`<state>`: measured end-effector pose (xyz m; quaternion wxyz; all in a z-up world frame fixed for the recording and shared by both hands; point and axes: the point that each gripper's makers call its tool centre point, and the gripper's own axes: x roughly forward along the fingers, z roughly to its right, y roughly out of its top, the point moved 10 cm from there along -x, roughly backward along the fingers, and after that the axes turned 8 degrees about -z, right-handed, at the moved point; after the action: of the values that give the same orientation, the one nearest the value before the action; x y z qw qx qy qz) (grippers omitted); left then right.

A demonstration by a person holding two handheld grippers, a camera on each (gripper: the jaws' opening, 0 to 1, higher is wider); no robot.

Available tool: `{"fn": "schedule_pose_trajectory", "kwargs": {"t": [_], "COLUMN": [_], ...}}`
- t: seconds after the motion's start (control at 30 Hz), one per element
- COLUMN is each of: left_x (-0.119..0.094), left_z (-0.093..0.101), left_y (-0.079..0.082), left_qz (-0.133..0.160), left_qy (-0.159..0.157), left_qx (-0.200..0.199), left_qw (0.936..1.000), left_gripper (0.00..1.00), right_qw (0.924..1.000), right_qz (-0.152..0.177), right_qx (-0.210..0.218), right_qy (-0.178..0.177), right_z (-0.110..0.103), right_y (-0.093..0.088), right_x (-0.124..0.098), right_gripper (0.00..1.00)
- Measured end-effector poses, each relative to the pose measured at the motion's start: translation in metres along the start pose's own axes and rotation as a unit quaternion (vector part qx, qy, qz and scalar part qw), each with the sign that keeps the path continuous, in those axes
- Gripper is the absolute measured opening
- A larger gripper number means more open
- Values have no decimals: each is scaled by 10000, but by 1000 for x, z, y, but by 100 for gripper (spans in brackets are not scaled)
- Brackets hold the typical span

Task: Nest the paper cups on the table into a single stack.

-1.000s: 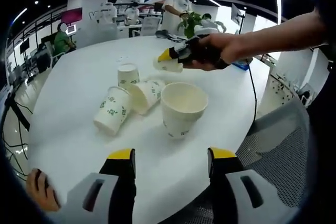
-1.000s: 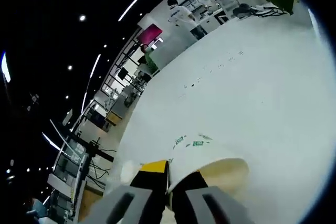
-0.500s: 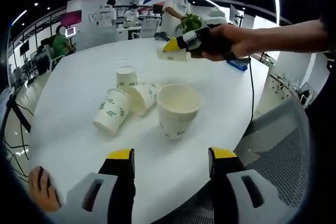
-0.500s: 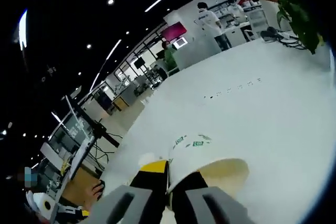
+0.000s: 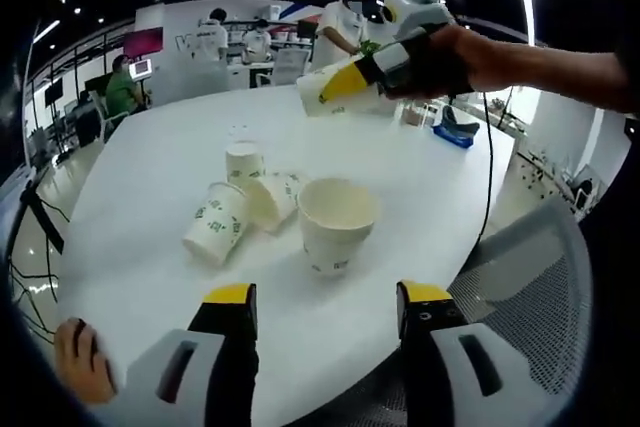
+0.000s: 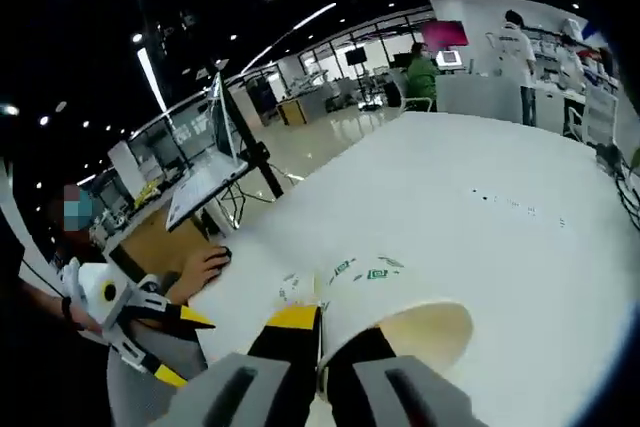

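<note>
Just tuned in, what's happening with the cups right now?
A person is stacking paper cups with two handheld grippers. The right gripper is shut on a cup, held in the air above the white table. The left gripper is open and empty, near the table's edge. On the table, one large cup stands upright, a small cup stands behind it, and two cups lie on their sides.

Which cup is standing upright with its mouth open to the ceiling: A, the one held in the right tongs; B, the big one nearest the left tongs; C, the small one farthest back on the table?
B: the big cup stands on its base, showing its open mouth.
</note>
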<state>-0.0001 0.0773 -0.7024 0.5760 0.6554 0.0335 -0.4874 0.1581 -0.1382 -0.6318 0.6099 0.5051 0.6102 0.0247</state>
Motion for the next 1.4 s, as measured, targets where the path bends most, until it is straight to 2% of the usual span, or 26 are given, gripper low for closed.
{"fn": "schedule_pose_trajectory", "kwargs": {"t": [0.03, 0.17, 0.23, 0.3, 0.43, 0.67, 0.9, 1.3, 1.4], "left_x": [-1, -2, -2, -3, -3, -5, -4, -5, -5], "left_z": [1, 2, 3, 4, 3, 5, 4, 4, 3], "left_y": [0, -1, -1, -1, -1, -1, -1, -2, -1], "left_qz": [2, 3, 0, 1, 18, 38, 63, 57, 71], "left_qy": [0, -21, -41, -36, -33, -44, -61, -79, -86], "left_qx": [7, 10, 14, 28, 32, 40, 33, 43, 37], "left_qw": [10000, 10000, 10000, 10000, 10000, 10000, 10000, 9999, 9999], "left_gripper": [55, 55, 56, 55, 55, 55, 54, 54, 54], "right_qw": [9996, 9962, 9920, 9885, 9768, 9665, 9486, 9296, 9252], "right_qz": [-119, -475, -702, -865, -1270, -1594, -2056, -2576, -2679], "right_qx": [-243, -723, -1052, -1234, -1712, -1986, -2377, -2596, -2651], "right_qy": [-48, -35, 36, 93, 188, 306, 381, 446, 440], "right_z": [-3, -21, -32, -35, -46, -67, -73, -76, -84], "right_y": [1, -1, -3, -3, -6, -11, -13, -17, -21], "right_x": [1, 4, 6, 9, 14, 16, 24, 36, 37], "right_gripper": [0, 0, 0, 0, 0, 0, 0, 0, 0]}}
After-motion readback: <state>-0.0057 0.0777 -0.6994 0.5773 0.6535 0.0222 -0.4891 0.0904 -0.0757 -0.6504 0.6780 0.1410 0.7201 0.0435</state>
